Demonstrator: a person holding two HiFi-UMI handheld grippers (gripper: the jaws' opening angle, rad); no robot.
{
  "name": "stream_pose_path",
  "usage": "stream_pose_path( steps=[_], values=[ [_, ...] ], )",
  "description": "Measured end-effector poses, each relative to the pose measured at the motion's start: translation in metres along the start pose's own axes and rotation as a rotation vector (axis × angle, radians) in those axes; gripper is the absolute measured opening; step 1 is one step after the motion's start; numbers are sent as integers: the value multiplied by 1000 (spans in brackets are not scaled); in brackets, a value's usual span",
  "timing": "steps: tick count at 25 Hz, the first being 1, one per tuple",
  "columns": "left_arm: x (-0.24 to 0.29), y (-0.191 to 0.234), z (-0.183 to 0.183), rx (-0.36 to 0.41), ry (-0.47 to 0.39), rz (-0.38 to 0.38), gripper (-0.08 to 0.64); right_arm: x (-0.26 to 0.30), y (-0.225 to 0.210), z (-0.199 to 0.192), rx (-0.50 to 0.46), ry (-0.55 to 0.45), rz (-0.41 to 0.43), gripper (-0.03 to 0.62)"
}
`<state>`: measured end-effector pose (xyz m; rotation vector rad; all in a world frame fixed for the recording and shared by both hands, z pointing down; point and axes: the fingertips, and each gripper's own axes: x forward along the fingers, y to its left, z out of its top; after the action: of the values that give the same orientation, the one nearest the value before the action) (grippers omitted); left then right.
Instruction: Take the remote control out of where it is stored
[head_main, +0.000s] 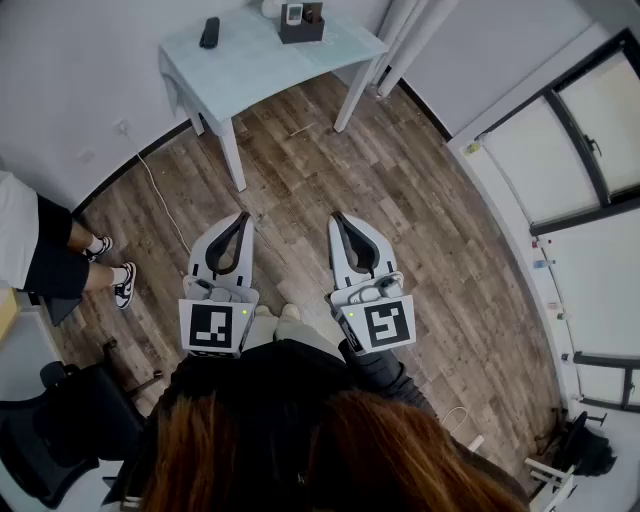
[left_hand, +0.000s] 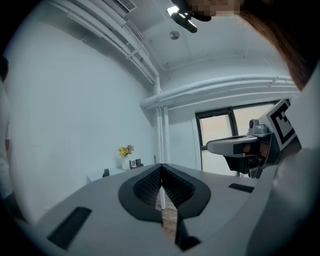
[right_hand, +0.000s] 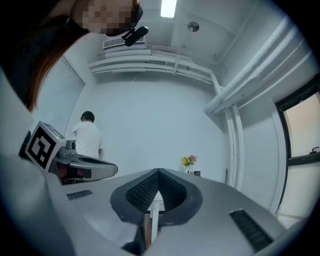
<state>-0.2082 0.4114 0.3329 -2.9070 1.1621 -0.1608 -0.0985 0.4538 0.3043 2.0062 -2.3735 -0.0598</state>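
A pale table (head_main: 250, 70) stands at the far end of the room. On it sits a dark storage box (head_main: 302, 24) with a white remote-like thing (head_main: 293, 13) upright in it, and a black oblong object (head_main: 209, 32) lies to its left. Both grippers are held level above the wooden floor, well short of the table. My left gripper (head_main: 243, 216) is shut with nothing between its jaws, and my right gripper (head_main: 337, 216) is shut and empty too. In the left gripper view the box (left_hand: 136, 163) shows small beyond the closed tips (left_hand: 161, 168).
A person in a white top and dark shorts (head_main: 40, 255) stands at the left beside a cable on the floor. A black office chair (head_main: 60, 420) is at the lower left. Windows (head_main: 590, 130) line the right wall. A vase of flowers (right_hand: 188, 161) stands on the table.
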Motion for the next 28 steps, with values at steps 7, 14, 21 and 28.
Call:
stream_pose_path(
  steps=[7, 14, 21, 28],
  values=[
    [5, 6, 3, 1, -9, 22, 5, 2, -8, -6, -12, 0, -1, 14],
    [14, 8, 4, 4, -9, 44, 5, 6, -19, -11, 15, 8, 5, 15],
    [33, -1, 9, 10, -19, 67, 5, 11, -38, -7, 7, 1, 43, 15],
    [49, -9, 12, 1, -21, 79, 5, 13, -57, -12, 4, -7, 60, 15]
  ],
)
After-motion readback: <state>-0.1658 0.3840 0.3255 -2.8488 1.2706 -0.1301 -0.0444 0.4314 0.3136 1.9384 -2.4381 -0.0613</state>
